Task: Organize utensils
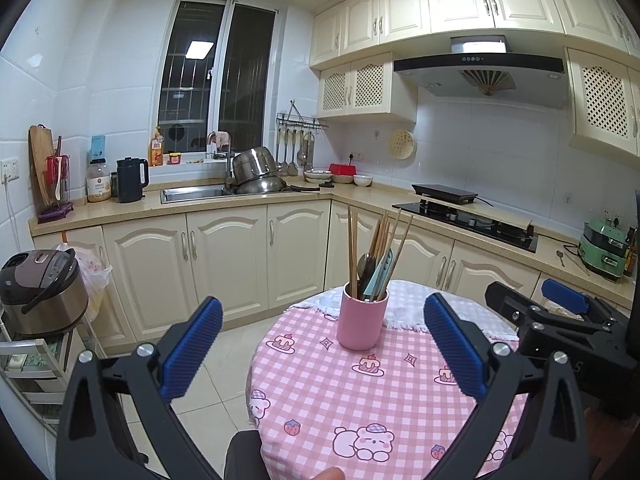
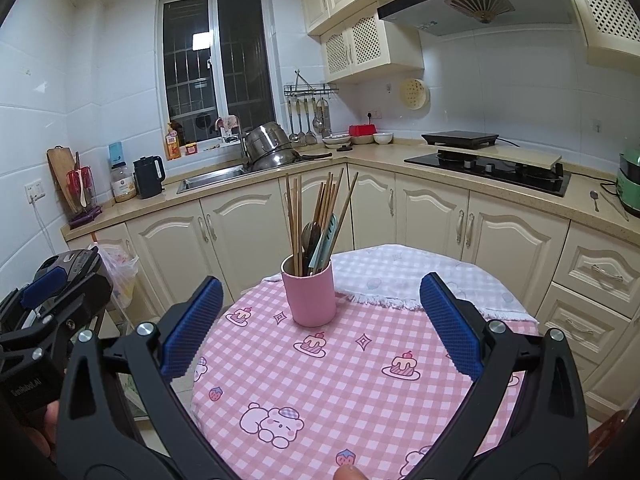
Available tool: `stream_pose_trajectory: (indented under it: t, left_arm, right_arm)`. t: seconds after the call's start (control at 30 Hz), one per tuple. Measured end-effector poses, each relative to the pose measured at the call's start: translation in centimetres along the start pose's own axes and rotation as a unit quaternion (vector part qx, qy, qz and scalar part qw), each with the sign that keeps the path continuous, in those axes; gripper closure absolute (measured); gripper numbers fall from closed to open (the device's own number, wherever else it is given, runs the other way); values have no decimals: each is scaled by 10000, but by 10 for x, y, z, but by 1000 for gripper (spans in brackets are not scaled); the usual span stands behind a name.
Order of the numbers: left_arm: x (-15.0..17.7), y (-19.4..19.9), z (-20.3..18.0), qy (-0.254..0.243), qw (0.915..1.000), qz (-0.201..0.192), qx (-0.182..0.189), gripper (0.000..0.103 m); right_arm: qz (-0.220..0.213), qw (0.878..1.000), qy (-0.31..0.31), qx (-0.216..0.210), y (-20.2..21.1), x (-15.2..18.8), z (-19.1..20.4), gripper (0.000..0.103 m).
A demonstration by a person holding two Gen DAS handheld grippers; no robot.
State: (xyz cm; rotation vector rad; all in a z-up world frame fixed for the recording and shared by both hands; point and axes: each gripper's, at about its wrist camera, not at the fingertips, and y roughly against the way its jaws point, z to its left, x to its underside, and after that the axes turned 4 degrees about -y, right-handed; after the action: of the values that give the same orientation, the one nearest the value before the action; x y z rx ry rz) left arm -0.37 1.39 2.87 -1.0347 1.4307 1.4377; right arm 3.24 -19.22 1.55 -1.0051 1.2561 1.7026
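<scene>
A pink cup [image 1: 362,318] [image 2: 309,294] stands upright on the round table [image 1: 360,400] [image 2: 340,372] with the pink checked cloth. Several wooden chopsticks [image 1: 352,248] [image 2: 296,220], a dark spoon [image 1: 365,268] [image 2: 310,240] and a pale teal utensil [image 1: 382,274] [image 2: 326,242] stick up out of it. My left gripper [image 1: 323,312] is open, held near the table's front edge, short of the cup. My right gripper [image 2: 321,290] is open too, with nothing between its blue pads [image 2: 192,326]. Each gripper shows at the edge of the other's view.
A white cloth [image 1: 416,304] [image 2: 420,276] covers the table's far side. Behind run cream cabinets [image 1: 224,260], a counter with sink [image 1: 192,194], pots [image 1: 256,170], kettle [image 1: 131,180] and hob [image 1: 468,220]. A rice cooker [image 1: 40,292] sits on a rack at the left. A spoon [image 2: 595,199] lies on the right counter.
</scene>
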Motion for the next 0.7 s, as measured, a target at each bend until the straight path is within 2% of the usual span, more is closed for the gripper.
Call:
stream_pose_trajectory:
  t: [0.57,0.7]
  left_arm:
    - [2,-1,2,50,9999,62,-71,4]
    - [1,-2,2,28,9998,85,-199,4]
  right_arm:
    - [13,10000,10,10,0,1,2,6]
    - [27,10000,8,12,-1,1,0,6]
